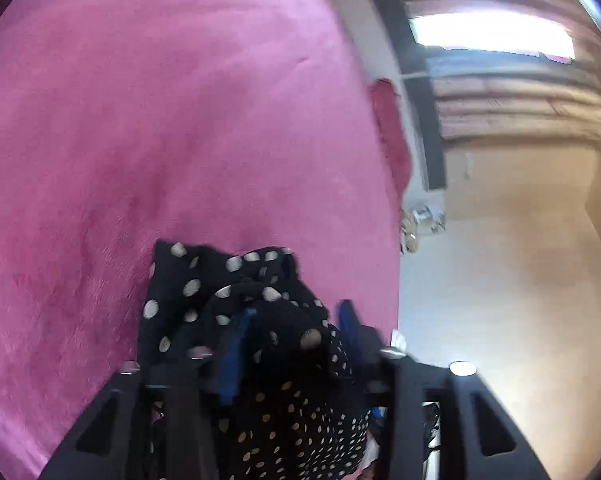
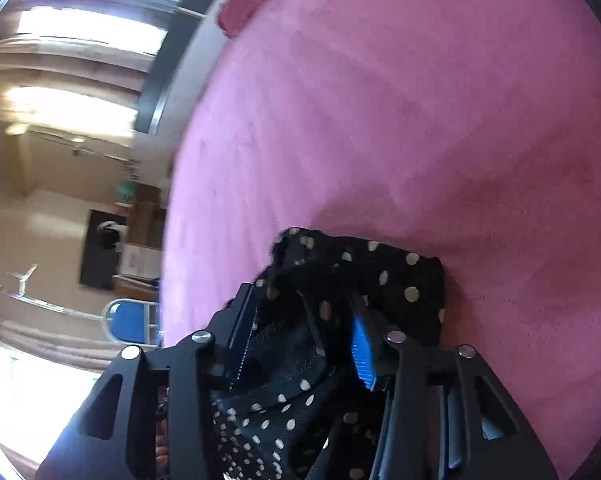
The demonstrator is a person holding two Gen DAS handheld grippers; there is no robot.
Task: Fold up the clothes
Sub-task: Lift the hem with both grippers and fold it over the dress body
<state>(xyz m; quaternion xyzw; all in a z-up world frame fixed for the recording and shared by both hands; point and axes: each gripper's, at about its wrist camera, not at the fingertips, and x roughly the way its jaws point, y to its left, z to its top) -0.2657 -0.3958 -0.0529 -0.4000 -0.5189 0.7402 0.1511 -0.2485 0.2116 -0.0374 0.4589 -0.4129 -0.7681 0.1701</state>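
Black white-dotted garment (image 1: 260,320) bunched on pink blanket (image 1: 140,120); left claw (image 1: 292,320), right claw (image 2: 304,328) parted, cloth loose between.

no readable text, labels, brands, numbers or signs

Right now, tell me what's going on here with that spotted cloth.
A person is folding clothes with a handheld gripper in each hand, over a pink blanket. Bunched black polka-dot fabric lies between the fingers of both the left gripper and the right gripper. In both views the blue pads stand apart and do not clamp the cloth, so it looks let go onto the blanket rather than gripped. The views are blurred.
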